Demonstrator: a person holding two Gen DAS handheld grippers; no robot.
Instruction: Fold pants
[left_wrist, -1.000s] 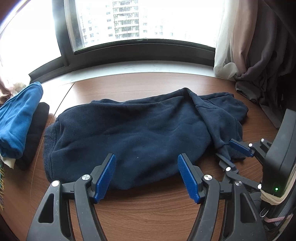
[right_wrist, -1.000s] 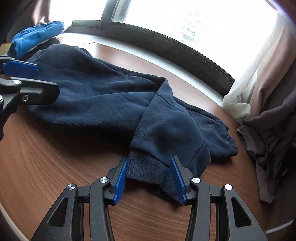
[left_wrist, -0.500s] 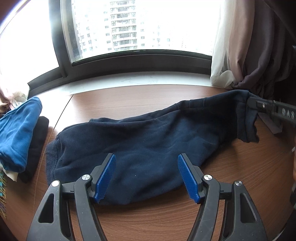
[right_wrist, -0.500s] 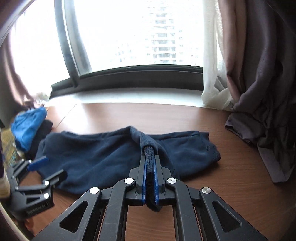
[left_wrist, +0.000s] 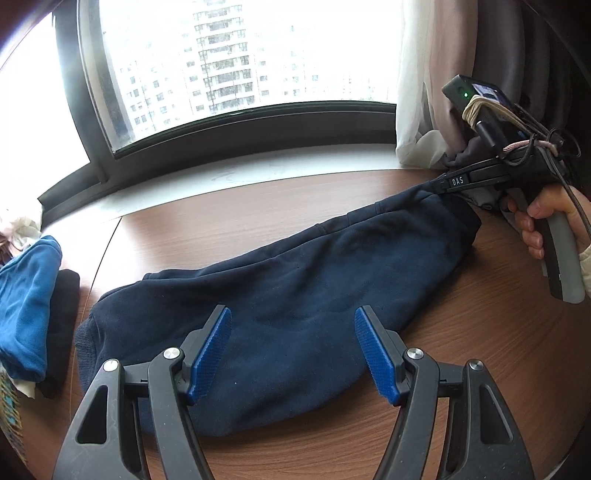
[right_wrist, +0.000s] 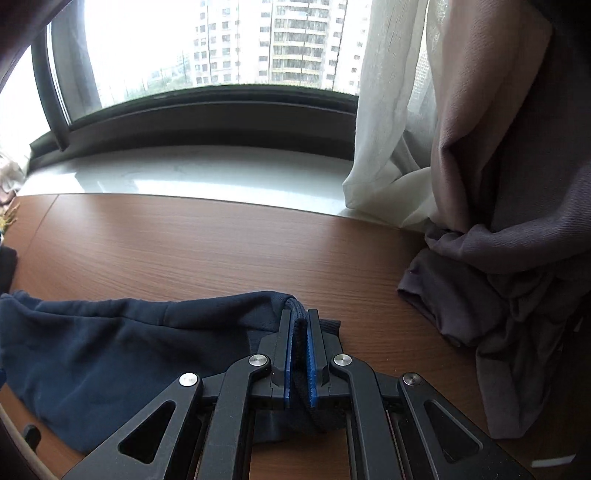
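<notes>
Lying stretched across the brown wooden counter (left_wrist: 229, 218), the navy fleece pants (left_wrist: 295, 291) run from left to right. The left tool (left_wrist: 293, 352) hovers above them, jaws apart and empty. The right tool (right_wrist: 300, 356) is clamped on their ribbed cuff (right_wrist: 297, 325).

Wooden table (left_wrist: 332, 435): navy pants (left_wrist: 280, 295) spread; blue garment (left_wrist: 26, 302), grey cloth (right_wrist: 461, 310) at edges.
</notes>
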